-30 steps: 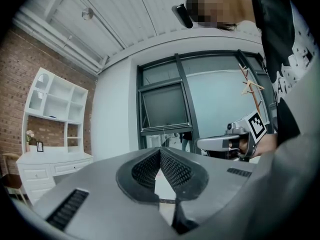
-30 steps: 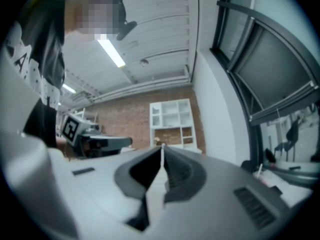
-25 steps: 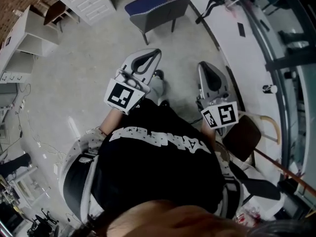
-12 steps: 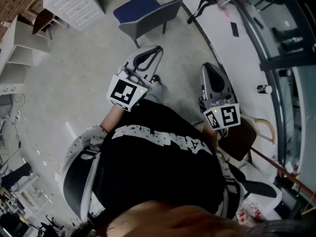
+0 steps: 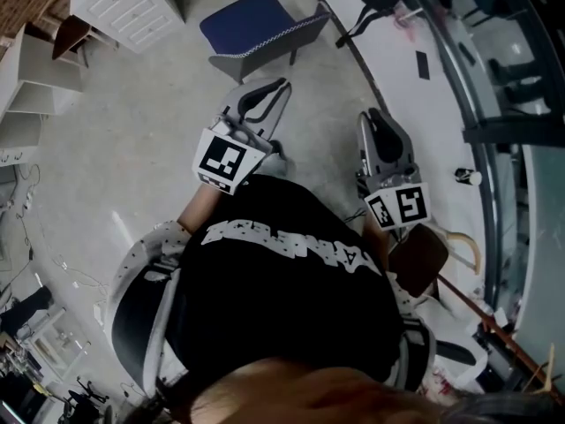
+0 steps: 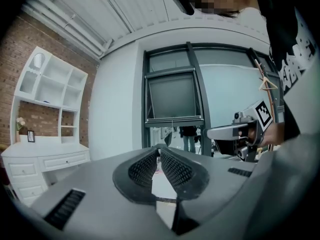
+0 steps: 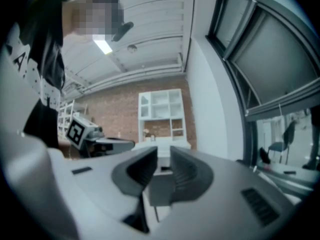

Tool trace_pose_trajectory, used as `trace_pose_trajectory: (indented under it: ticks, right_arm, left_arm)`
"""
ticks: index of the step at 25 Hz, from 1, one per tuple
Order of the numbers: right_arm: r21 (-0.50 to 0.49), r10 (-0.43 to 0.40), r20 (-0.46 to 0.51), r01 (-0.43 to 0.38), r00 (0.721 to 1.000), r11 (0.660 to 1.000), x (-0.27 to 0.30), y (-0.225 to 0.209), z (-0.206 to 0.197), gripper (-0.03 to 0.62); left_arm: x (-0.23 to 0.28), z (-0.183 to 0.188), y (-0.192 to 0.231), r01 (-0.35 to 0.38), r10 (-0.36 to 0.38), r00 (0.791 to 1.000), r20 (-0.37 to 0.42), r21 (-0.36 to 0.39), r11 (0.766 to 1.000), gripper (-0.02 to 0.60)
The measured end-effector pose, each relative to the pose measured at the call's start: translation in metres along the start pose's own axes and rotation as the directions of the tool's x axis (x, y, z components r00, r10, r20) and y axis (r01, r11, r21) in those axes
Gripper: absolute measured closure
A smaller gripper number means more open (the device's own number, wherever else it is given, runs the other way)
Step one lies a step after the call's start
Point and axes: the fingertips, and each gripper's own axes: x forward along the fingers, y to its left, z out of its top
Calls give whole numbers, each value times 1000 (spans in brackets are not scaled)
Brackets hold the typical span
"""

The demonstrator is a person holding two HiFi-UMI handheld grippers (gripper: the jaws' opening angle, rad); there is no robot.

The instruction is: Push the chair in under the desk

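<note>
**Change from a second earlier:** the left gripper [image 5: 282,85] and the right gripper [image 5: 372,116] now stand nearer the chair [image 5: 250,22]. The right gripper's jaws have just been opening, with nothing between them.

**Nearest:** the person's black shirt [image 5: 282,281], with both arms held out ahead at about the same level. A brown wooden seat [image 5: 418,258] stands just beside the person's right side.

**Left gripper:** the jaws are pressed together at the tips and hold nothing.

**Right gripper:** the jaws are parted by a narrow gap and are empty.

**Beyond the grippers:** the chair has a blue seat and a grey backrest turned toward the person. It stands on the bare grey floor [image 5: 132,140], near and ahead of the left gripper, apart from both.

**Farther:** the white desk [image 5: 132,5] with drawers lies past the chair, toward the upper left. The chair stands out on the floor, not under it. A white shelf unit [image 6: 47,91] rises above the desk against brick wall.

**Farthest:** dark-framed windows [image 6: 172,99].
</note>
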Motion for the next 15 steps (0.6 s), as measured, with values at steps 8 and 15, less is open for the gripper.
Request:
trace_pose_trajectory:
  ticks: [8,15]
  right_arm:
    - [-8,15,-31,-16,999,1000,47,-22,5,500]
    - [-21,57,-81,-59,995,998,96,-37,-1,490]
  left_arm:
    - [29,-9,44,-20,20,999,-30,0,1000,515]
    - [48,-25,86,-52,53,996,-73,11,999,485]
